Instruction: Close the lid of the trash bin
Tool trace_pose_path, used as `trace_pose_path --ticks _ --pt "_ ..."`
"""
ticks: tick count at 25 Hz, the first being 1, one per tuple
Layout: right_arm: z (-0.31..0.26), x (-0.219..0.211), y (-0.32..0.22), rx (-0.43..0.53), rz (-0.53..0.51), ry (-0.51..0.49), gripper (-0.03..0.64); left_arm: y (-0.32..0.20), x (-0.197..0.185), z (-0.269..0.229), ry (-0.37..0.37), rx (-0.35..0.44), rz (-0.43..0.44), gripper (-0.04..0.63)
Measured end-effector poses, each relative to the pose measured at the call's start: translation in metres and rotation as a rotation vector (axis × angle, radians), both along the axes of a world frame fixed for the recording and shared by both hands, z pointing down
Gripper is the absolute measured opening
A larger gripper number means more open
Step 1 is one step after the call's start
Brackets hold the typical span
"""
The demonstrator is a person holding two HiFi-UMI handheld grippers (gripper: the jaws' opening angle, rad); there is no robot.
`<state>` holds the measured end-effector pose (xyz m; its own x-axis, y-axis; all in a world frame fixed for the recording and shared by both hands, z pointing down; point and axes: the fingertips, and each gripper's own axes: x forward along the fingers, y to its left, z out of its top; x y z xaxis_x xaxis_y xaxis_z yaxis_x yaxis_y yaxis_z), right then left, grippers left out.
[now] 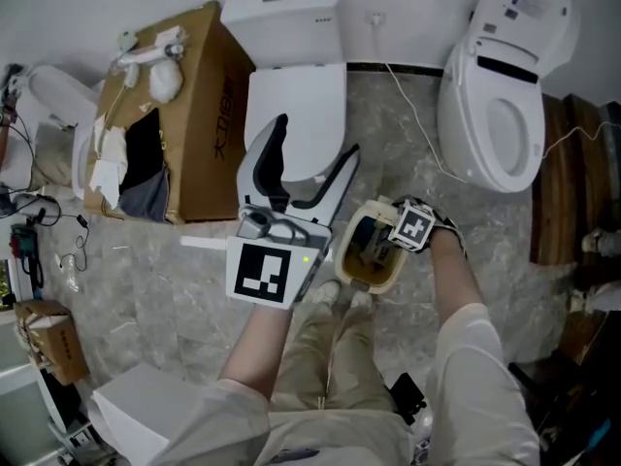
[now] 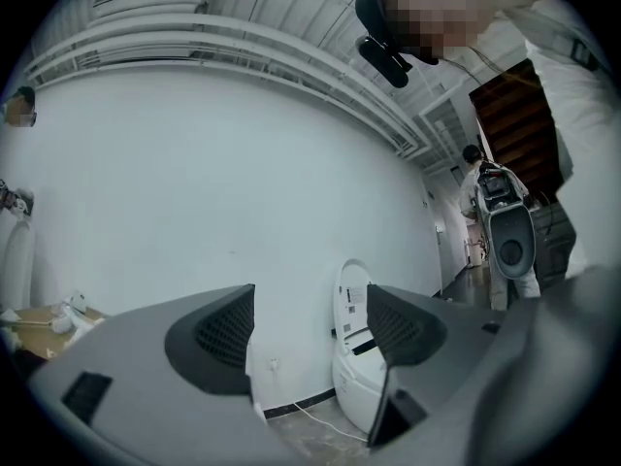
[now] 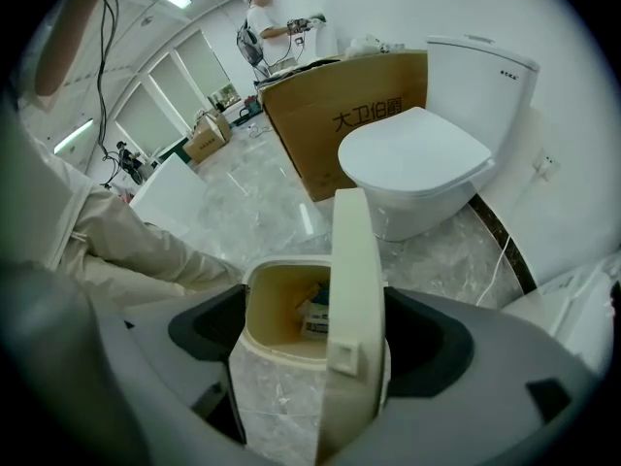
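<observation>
The cream trash bin (image 1: 373, 278) stands on the grey marbled surface (image 1: 398, 144), just in front of the person's shoes and near the closed white toilet (image 1: 296, 115). Its lid (image 3: 351, 299) is raised upright, and some packaging (image 3: 312, 314) lies inside. The right tool (image 3: 315, 338) is spread wide around the bin's top. The upright lid stands between its pads, close against the right-hand one; I cannot tell whether they touch. The left tool (image 2: 309, 333) is held up and away from the bin, its jaws spread with nothing between them, facing a white wall and a second toilet (image 2: 354, 357) with its seat up. A cardboard box (image 1: 194, 115) sits beside the closed toilet.
</observation>
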<state>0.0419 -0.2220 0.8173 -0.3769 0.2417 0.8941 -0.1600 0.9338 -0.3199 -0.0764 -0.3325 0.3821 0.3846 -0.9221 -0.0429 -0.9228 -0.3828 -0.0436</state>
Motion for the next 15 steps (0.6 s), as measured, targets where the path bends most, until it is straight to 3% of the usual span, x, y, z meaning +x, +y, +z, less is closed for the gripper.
trace_pose_path --ticks 7,15 --pt "0.000 -0.006 0.023 0.020 0.005 -0.046 0.442 0.001 0.002 0.006 -0.003 -0.002 0.006 0.337" --pt "0.021 -0.018 0.089 -0.006 -0.010 -0.072 0.440 0.018 0.005 0.014 -0.010 -0.005 0.020 0.337"
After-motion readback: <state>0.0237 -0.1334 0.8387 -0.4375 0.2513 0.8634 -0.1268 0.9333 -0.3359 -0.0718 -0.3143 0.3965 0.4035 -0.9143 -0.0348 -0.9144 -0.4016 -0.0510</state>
